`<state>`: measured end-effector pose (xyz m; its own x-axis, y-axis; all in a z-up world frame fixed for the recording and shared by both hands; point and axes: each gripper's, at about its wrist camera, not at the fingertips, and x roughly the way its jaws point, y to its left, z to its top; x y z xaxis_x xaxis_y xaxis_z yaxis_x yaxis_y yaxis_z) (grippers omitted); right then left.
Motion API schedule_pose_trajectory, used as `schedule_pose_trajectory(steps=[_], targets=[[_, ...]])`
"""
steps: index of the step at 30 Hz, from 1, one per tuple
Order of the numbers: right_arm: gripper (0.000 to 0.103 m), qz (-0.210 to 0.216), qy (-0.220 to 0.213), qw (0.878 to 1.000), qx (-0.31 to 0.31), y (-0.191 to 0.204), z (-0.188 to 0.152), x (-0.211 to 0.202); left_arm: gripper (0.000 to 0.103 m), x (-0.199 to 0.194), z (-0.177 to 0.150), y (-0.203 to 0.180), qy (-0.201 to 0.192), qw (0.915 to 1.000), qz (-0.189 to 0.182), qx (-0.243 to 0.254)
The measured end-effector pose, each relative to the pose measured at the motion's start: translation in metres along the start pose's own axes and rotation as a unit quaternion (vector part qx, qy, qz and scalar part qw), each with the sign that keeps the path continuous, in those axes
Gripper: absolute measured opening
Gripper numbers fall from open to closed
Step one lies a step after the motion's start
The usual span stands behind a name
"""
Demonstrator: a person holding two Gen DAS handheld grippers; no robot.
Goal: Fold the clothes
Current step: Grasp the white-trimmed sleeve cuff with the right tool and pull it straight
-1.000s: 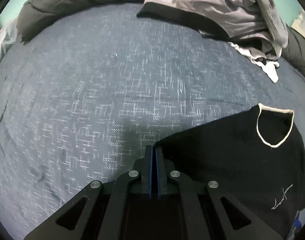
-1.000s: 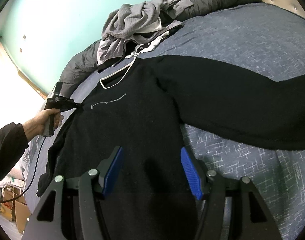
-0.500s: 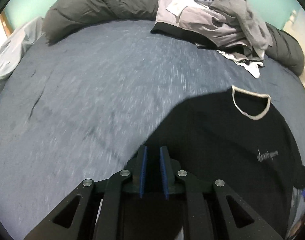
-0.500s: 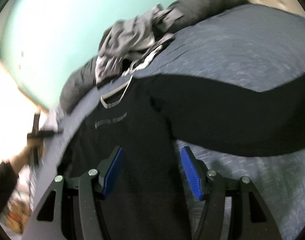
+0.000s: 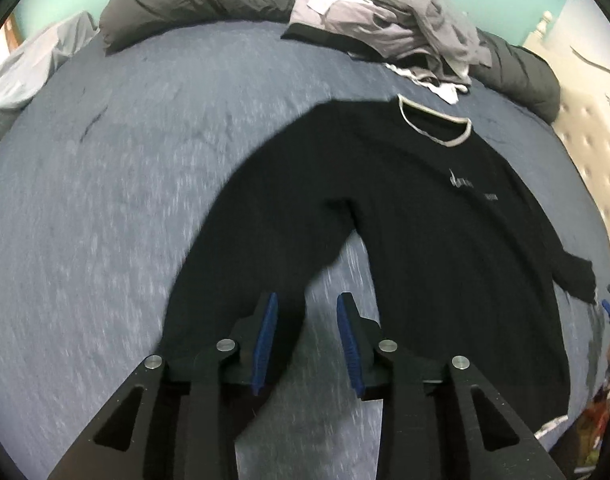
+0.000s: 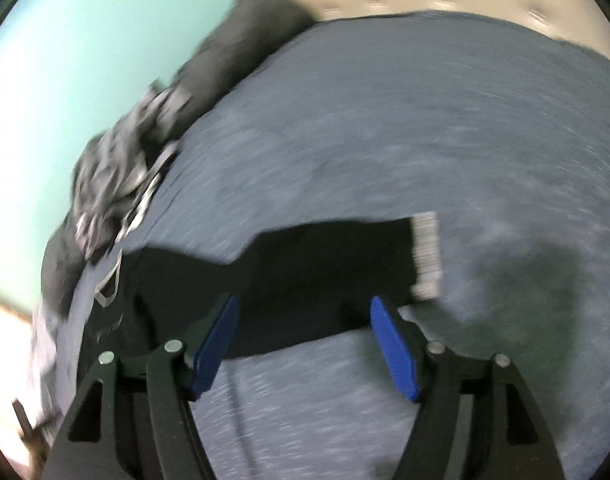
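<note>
Black sweater [image 5: 425, 216] flat on bed [image 5: 105, 200], left gripper [image 5: 305, 308] parted, right gripper [image 6: 303, 312] parted

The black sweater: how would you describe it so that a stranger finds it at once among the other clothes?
Start from the blue-grey bed and the crumpled grey clothes pile at its far edge. Just in front of that pile, the black sweater lies spread flat. It alone is laid out, black, with a pale collar and small light lettering on the chest.

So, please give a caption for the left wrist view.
Open left tool above black sweater spread flat on blue bed.
</note>
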<state>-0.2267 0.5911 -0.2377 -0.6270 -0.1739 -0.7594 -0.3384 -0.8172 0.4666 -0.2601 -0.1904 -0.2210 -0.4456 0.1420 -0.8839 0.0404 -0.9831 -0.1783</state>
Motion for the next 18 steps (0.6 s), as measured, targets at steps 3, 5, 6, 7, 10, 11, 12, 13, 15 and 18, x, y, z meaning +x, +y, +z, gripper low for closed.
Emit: schedule_pose_trajectory(steps=[3, 5, 6, 7, 10, 11, 12, 13, 15, 18], targets=[[0.070, -0.034, 0.010, 0.999, 0.034, -0.029, 0.010, 0.001, 0.034, -0.010, -0.028, -0.001, -0.008, 0.9986, -0.038, -0.035], [0.070, -0.012, 0.015, 0.998, 0.057, -0.040, 0.014, 0.003, 0.034, -0.013, -0.041, -0.007, -0.006, 0.9979, -0.053, -0.038], [0.070, -0.005, 0.016, 0.998, 0.063, -0.042, 0.016, 0.004, 0.034, -0.013, -0.046, -0.011, -0.005, 0.9979, -0.055, -0.033], [0.070, -0.003, 0.020, 0.998, 0.062, -0.043, 0.018, 0.006, 0.034, -0.015, -0.049, -0.014, -0.006, 0.9980, -0.056, -0.030], [0.070, -0.002, 0.041, 0.998, 0.049, -0.040, 0.022, 0.016, 0.034, -0.020, -0.057, -0.018, -0.013, 0.9966, -0.068, -0.045], [0.070, 0.000, 0.043, 0.998, 0.050, -0.041, 0.022, 0.017, 0.034, -0.021, -0.058, -0.017, -0.015, 0.9955, -0.075, -0.056], [0.070, -0.002, 0.044, 0.998, 0.053, -0.042, 0.022, 0.019, 0.034, -0.021, -0.059, -0.017, -0.015, 0.9947, -0.079, -0.064], [0.070, -0.005, 0.047, 0.997, 0.054, -0.042, 0.021, 0.022, 0.034, -0.021, -0.060, -0.018, -0.014, 0.9945, -0.080, -0.067], [0.070, -0.009, 0.054, 0.997, 0.053, -0.043, 0.020, 0.028, 0.034, -0.022, -0.062, -0.019, -0.015, 0.9946, -0.080, -0.066], [0.070, -0.012, 0.058, 0.997, 0.046, -0.042, 0.017, 0.036, 0.034, -0.024, -0.064, -0.020, -0.016, 0.9947, -0.078, -0.065]])
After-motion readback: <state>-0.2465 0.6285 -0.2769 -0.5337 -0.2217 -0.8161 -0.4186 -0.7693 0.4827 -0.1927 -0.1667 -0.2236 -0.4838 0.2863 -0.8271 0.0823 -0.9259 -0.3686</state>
